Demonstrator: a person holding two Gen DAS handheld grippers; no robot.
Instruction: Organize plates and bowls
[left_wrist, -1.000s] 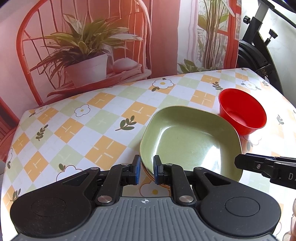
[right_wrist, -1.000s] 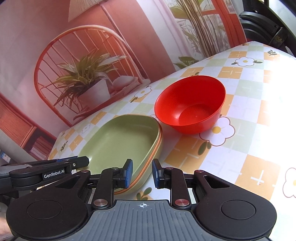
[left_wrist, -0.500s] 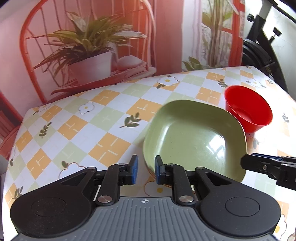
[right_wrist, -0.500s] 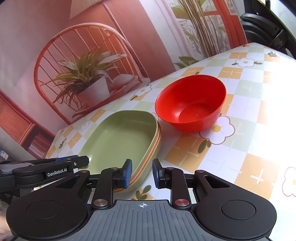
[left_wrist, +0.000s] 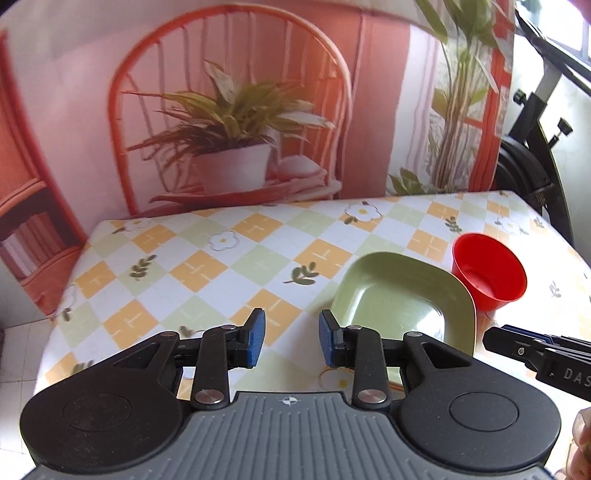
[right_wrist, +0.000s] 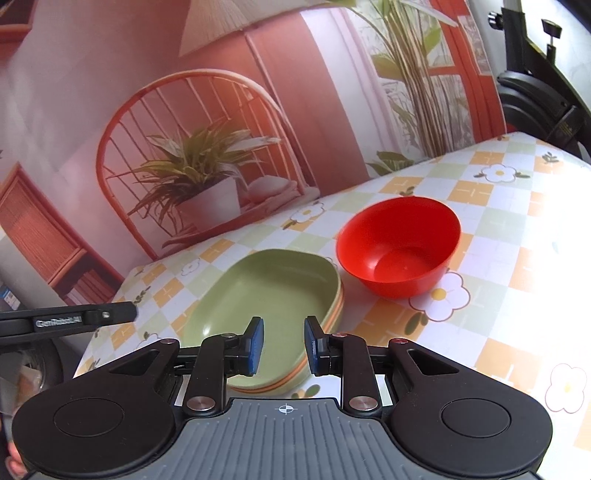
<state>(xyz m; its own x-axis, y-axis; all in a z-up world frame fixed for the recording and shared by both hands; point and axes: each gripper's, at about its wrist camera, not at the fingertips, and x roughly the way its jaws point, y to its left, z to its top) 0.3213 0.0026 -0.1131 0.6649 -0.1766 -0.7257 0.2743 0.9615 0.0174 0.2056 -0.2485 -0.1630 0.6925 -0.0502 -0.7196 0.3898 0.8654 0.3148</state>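
Partly hidden: near rim of green plate (right_wrist: 273, 295) behind right hand-held gripper (right_wrist: 282, 345), with orange edge of another plate (right_wrist: 295, 378) peeking beneath; how many stacked, impossible to tell. Cut off at frame edge in the left view: right hand-held gripper's own finger (left_wrist: 532, 349). Compared with a second earlier, left hand-held gripper (left_wrist: 291, 338) drawn back and leftward off the plate, jaws spread wide, holding nothing; right jaws also parted further, empty. Green plate resting on checked worktop (left_wrist: 207, 269), ahead-right of left hand-held gripper; red bowl (right_wrist: 399, 245) just beside plate's far right.
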